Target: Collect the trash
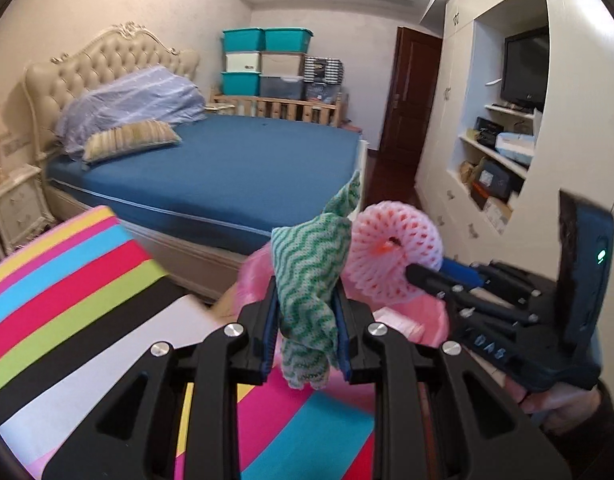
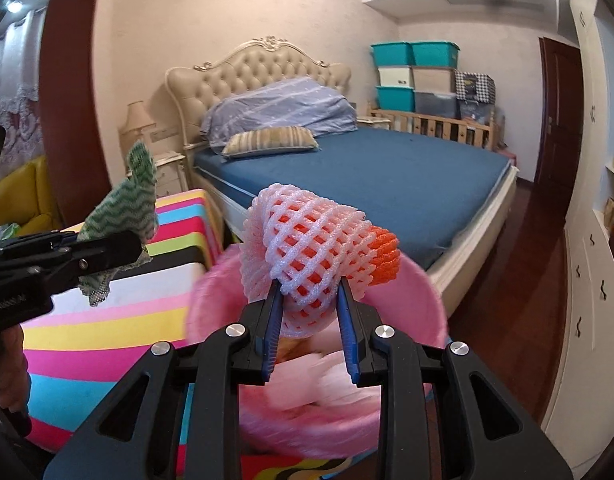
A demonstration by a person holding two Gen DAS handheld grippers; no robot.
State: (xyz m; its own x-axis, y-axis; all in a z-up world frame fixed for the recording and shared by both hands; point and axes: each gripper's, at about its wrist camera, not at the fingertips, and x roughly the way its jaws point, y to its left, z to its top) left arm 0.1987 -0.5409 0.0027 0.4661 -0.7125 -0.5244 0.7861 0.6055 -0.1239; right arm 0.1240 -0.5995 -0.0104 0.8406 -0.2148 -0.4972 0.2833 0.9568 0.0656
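- The pink-and-orange foam fruit net (image 2: 319,248) sits clamped between the blue pads of the right gripper (image 2: 309,300); its tube runs up and to the right from the jaws, orange end outermost.
- Directly under and behind that net in the right wrist view lies the open mouth of the pink bin (image 2: 423,292), blurred, with pale rubbish already inside. By my reading, the right hand only has to let go with the net over the opening, since the net hangs above the rim's inside.
- The green wavy-patterned cloth (image 1: 311,280) is pinched in the left gripper (image 1: 307,312), jaws closed on its middle, its long axis nearly upright, one tail below the pads.
- From the left wrist view the bin's pink liner (image 1: 255,276) shows just beyond and below the cloth; the left hand seems slightly nearer the rim's edge than its centre.
- The two grippers stand close, side by side, not touching; the striped cover (image 1: 67,280) lies on the left.
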